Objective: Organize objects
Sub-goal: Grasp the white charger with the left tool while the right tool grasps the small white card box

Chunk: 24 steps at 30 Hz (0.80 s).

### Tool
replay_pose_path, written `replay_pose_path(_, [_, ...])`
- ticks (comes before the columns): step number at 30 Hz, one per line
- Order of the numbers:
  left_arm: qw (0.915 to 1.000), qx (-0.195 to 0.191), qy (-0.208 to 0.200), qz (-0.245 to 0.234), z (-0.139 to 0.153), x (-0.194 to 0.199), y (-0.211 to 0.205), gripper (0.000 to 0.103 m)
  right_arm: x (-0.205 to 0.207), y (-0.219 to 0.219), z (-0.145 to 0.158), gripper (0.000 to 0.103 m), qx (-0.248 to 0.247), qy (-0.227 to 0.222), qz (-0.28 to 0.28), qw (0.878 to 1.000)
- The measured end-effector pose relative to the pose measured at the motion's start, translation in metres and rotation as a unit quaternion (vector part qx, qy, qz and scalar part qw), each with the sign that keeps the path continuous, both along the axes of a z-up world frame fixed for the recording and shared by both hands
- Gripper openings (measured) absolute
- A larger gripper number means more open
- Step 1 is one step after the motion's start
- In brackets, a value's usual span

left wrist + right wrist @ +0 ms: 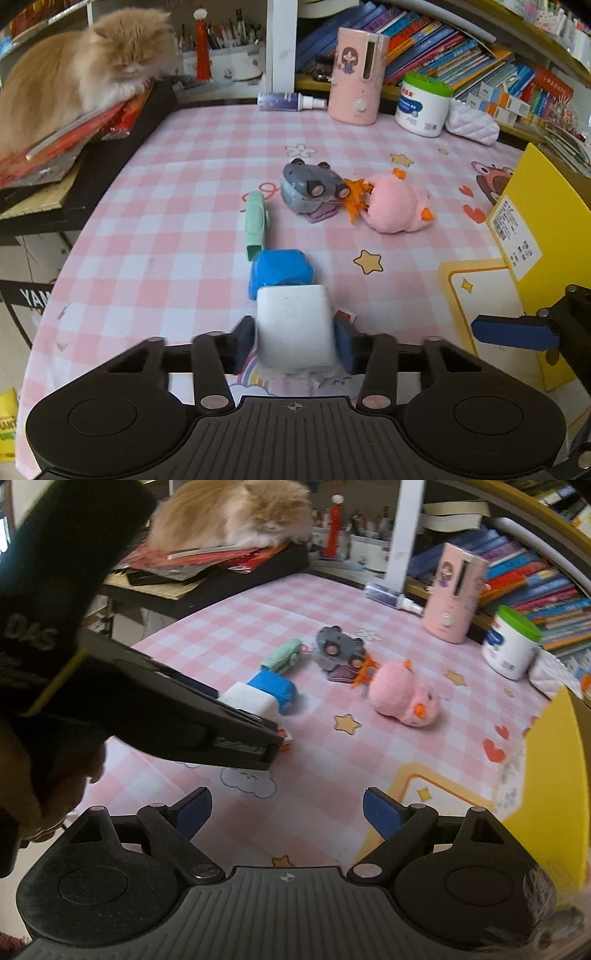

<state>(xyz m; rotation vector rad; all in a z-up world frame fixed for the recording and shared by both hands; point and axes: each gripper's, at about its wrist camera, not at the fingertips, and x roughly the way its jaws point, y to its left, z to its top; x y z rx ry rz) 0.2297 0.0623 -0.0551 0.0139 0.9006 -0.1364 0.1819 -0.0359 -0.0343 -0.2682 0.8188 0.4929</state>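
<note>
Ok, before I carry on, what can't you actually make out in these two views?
- Left wrist view: the white-and-blue toy truck hides its own underside and whatever paper lies beneath.
- Right wrist view: the left gripper covers the truck's near side; pad contact is unseen.
- Both views: the yellow box is cut by the edge; its label is too small to read.

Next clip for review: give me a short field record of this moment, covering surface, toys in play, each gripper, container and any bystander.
surface: pink checked tablecloth
left gripper: pads on both sides of the white box of the blue and white toy truck, apparently gripping it
right gripper: open, empty, above the cloth
other toys: green toy car; grey toy car overturned, wheels showing; pink plush on its side
container: yellow box, at the table's right edge
bystander: orange cat lying on a stack of papers beside the table
</note>
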Motion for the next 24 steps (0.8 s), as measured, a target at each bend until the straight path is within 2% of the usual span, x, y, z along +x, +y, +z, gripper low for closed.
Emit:
replay_pose_path(5, [0.9989,-0.030,-0.003,0.035,0.006,-0.001,0.021,0.041,0.010,0.009,-0.005,0.089,0.000,0.006,0.015,1.000])
replay_pose_path(10, [0.9931,-0.075,-0.012,0.089,0.019,-0.010,0.057,0.041,0.021,0.022,-0.009,0.089,-0.001,0.005,0.034,0.999])
replay_pose_path(13, [0.9890,-0.087,-0.015,0.118,0.024,-0.017,0.073,0.041,0.029,0.031,-0.014,0.081,-0.006,-0.001,0.042,0.999])
replay_pose_path(18, [0.9856,-0.093,-0.017,0.140,0.028,-0.026,0.085,0.041,0.042,0.042,-0.022,0.078,-0.013,0.000,0.045,0.999])
replay_pose_path(21, [0.9853,-0.095,-0.016,0.141,0.029,-0.029,0.086,0.041,0.048,0.047,-0.026,0.070,-0.009,0.007,0.051,0.999])
replay_pose_path(23, [0.9856,-0.095,-0.017,0.138,0.030,-0.031,0.085,0.041,0.052,0.050,-0.029,0.059,-0.007,0.014,0.055,0.998])
replay_pose_path(24, [0.9858,-0.095,-0.018,0.138,0.030,-0.032,0.084,0.041,0.052,0.050,-0.029,0.057,-0.004,0.013,0.054,0.998])
